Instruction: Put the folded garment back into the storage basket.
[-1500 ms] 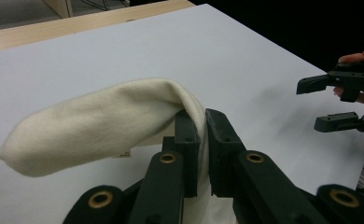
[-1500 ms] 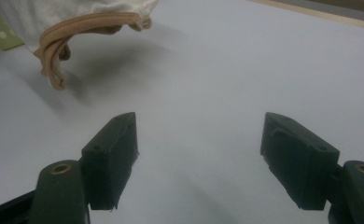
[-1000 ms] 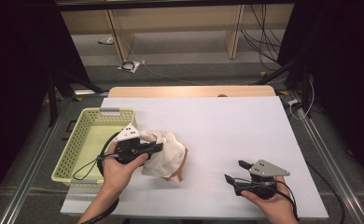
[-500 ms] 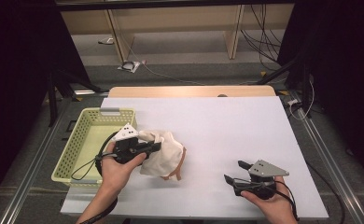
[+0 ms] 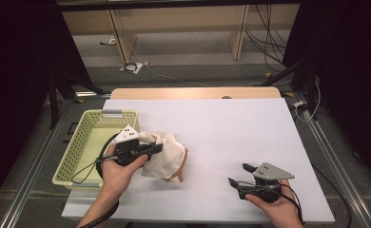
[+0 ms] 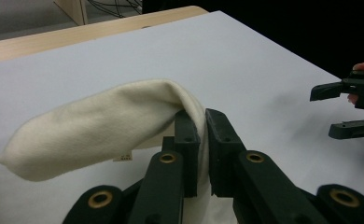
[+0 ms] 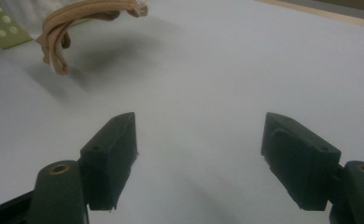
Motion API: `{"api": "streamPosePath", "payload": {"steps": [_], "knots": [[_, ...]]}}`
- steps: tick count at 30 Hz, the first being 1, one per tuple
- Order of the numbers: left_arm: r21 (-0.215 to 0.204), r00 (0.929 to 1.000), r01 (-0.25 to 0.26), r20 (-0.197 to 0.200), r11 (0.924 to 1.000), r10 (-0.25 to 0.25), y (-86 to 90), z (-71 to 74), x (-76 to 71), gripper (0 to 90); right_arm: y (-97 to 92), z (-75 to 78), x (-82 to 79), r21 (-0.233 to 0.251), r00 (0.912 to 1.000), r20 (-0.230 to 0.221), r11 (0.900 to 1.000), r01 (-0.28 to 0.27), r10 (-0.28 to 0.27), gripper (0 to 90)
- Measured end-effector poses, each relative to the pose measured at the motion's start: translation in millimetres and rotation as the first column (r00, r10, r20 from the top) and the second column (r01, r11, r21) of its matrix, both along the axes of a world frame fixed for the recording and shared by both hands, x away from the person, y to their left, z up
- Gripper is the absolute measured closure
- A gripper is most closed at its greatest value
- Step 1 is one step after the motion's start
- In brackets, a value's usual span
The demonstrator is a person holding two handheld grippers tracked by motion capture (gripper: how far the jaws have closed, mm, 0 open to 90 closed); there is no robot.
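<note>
Left tool [image 5: 151, 148]: jaws are closed on a fold of the cream cloth [image 5: 167, 159], the fabric being pinched between the pads, as seen in the left gripper view [image 6: 201, 154]. The cloth [image 6: 101, 126] is held bunched and partly lifted, just beside the right wall of the yellow-green basket [image 5: 79, 147], with its lower edge at the white table [image 5: 231, 128]. Tan straps [image 5: 179, 173] are seen hanging from the underside of the cloth, on the side away from the basket; in the right gripper view the straps [image 7: 59, 28] dangle above the table.

Right tool [image 5: 240, 175]: jaws are held wide apart with nothing between them [image 7: 199, 154]; it is kept low over the table, well apart from the basket and the cloth.
</note>
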State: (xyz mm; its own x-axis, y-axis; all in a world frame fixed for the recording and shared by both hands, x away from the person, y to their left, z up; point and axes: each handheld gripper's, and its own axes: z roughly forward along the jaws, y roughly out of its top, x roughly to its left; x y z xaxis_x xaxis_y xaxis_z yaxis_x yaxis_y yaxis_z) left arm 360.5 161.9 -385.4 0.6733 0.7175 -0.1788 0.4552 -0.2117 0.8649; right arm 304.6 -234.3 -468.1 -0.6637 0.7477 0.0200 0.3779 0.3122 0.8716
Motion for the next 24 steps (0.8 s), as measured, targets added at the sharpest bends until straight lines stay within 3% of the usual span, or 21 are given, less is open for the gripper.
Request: {"api": "streamPosePath", "payload": {"steps": [6, 24], "knots": [[0.023, 0.9995, -0.001, 0.031, 0.9997, 0.000, -1.6, -1.2, 0.3, 83.5, -0.2, -0.3, 0.3, -0.004, 1.0000, 0.001, 1.0000, 0.001, -0.001, 27.7], [-0.001, 0.9985, -0.024, 0.050, 0.9997, 0.024, 7.0, 4.8, 0.0, 83.7, -0.7, 0.3, -0.1, -0.003, 1.0000, 0.006, 1.0000, 0.002, -0.002, 27.6]]}}
